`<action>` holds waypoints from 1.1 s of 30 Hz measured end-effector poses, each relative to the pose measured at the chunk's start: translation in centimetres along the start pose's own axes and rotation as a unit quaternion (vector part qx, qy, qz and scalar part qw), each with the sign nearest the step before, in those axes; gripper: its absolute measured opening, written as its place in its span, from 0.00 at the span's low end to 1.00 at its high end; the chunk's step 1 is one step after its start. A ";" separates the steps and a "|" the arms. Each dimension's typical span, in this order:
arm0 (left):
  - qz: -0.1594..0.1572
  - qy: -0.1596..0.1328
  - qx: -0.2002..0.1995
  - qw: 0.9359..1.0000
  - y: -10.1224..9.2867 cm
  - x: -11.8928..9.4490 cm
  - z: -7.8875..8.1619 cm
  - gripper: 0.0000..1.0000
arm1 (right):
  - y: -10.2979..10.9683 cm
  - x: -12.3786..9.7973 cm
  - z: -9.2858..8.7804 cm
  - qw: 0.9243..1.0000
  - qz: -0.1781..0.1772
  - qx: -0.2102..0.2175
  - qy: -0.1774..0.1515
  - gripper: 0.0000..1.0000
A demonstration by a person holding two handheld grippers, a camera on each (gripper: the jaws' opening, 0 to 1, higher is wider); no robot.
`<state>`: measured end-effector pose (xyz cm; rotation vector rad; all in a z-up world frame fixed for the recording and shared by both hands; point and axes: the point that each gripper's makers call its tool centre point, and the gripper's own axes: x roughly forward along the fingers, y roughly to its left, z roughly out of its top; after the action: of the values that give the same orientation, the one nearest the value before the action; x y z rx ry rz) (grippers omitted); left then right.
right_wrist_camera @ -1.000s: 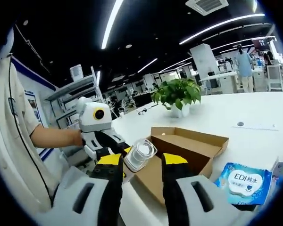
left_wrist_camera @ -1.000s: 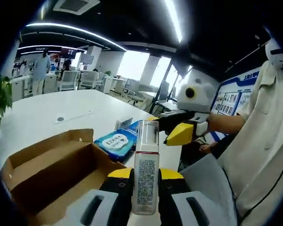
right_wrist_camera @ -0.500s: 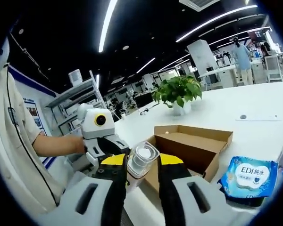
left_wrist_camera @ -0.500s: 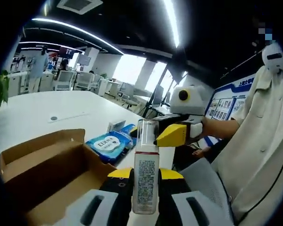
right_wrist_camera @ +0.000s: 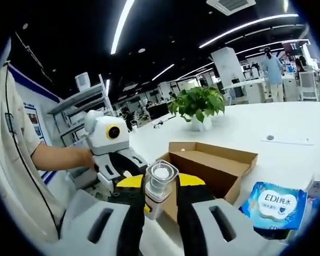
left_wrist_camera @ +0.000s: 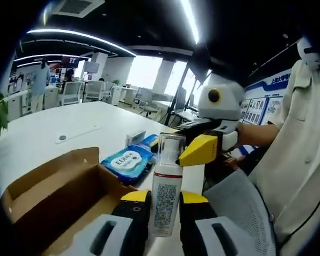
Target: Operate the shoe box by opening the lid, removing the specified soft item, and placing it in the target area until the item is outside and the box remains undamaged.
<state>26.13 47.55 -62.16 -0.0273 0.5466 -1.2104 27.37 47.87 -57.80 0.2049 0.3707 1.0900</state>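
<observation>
— On the white table (left_wrist_camera: 53,128), what lies ahead of the left gripper (left_wrist_camera: 164,205)?

— An open brown cardboard shoe box (left_wrist_camera: 58,197) sits just left of its jaws, flaps up, inside in shadow. Beyond the jaw tips lies a blue wet wipes pack (left_wrist_camera: 125,161) lettered "EDI", a small white card standing just past it.

— And the gripper itself?

— Its yellow-tipped jaws are closed against a white pump bottle (left_wrist_camera: 165,192) with a clear cap, held upright between them. The right gripper (left_wrist_camera: 200,149) comes in from the right of that view, its yellow tip at the bottle's cap; a person's arm and light shirt (left_wrist_camera: 298,133) are behind it.

— From the right gripper view?

— The right gripper (right_wrist_camera: 160,205) has its jaws drawn in close on either side of the same pump bottle (right_wrist_camera: 157,186), seen from the cap end. Whether they actually press on it, I cannot tell. The left gripper (right_wrist_camera: 117,160) shows just behind and left, a hand on it. The shoe box (right_wrist_camera: 213,165) lies past the jaws, to the right, and the wet wipes pack (right_wrist_camera: 272,205) is further right, apart from the box.

— The room?

— A large open office: dark ceiling with long light strips (right_wrist_camera: 122,24), a potted green plant (right_wrist_camera: 198,106) on the table beyond the box, shelving on the left, a person standing far off (right_wrist_camera: 271,72) among desks. In the left gripper view, bright windows (left_wrist_camera: 144,72) and office chairs stand past the table's far edge, with a blue display board (left_wrist_camera: 256,106) at right.
</observation>
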 end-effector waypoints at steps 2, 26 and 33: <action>0.005 0.003 0.006 1.000 0.2 0.1 0.3 0.22 | -0.1 0.0 0.2 1.000 -0.002 -0.005 -0.001 0.19; 0.128 0.009 0.046 0.991 4.7 -3.9 0.4 0.69 | -7.2 -2.6 3.5 0.995 -0.077 -0.067 -0.012 0.18; 0.175 0.015 0.029 0.984 6.2 -6.4 -0.6 0.79 | -10.2 -3.6 4.2 0.991 -0.105 -0.086 -0.010 0.19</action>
<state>29.82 55.71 -62.11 0.1312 0.5176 -0.8844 35.98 40.14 -56.79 0.0238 0.2714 0.9059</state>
